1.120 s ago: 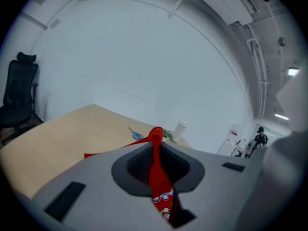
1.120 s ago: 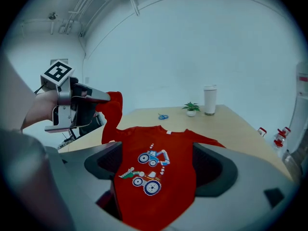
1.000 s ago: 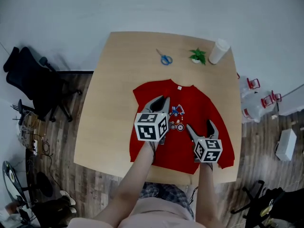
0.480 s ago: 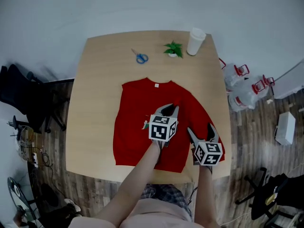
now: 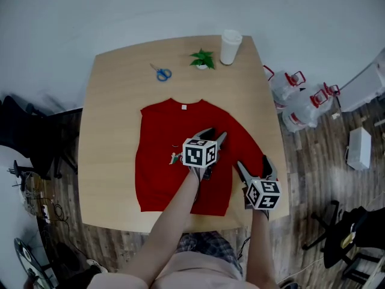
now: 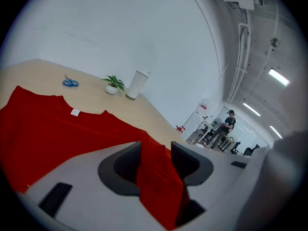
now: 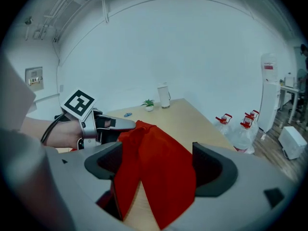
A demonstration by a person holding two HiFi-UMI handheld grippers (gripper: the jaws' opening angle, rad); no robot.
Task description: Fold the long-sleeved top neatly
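A red long-sleeved top (image 5: 159, 167) lies flat on the wooden table (image 5: 111, 101), collar away from me. Its right sleeve runs down towards the table's front right. My left gripper (image 5: 212, 138) is low over the top's right chest. Its jaws have just been opening, and in the left gripper view a fold of red cloth (image 6: 156, 172) still stands between them, loose from the right pad. My right gripper (image 5: 253, 164) hovers at the right sleeve's lower end with its jaws wide apart. The red sleeve (image 7: 163, 153) lies between and under those jaws, ungripped.
At the table's far edge are blue scissors (image 5: 160, 73), a small potted plant (image 5: 202, 58) and a white cup (image 5: 230, 46). Water jugs (image 5: 290, 80) stand on the floor to the right. A dark chair (image 5: 24, 131) is at the left.
My left gripper has moved right across the top and come down, and its jaws have parted round the red fold. The right gripper has stayed by the right sleeve, still wide open.
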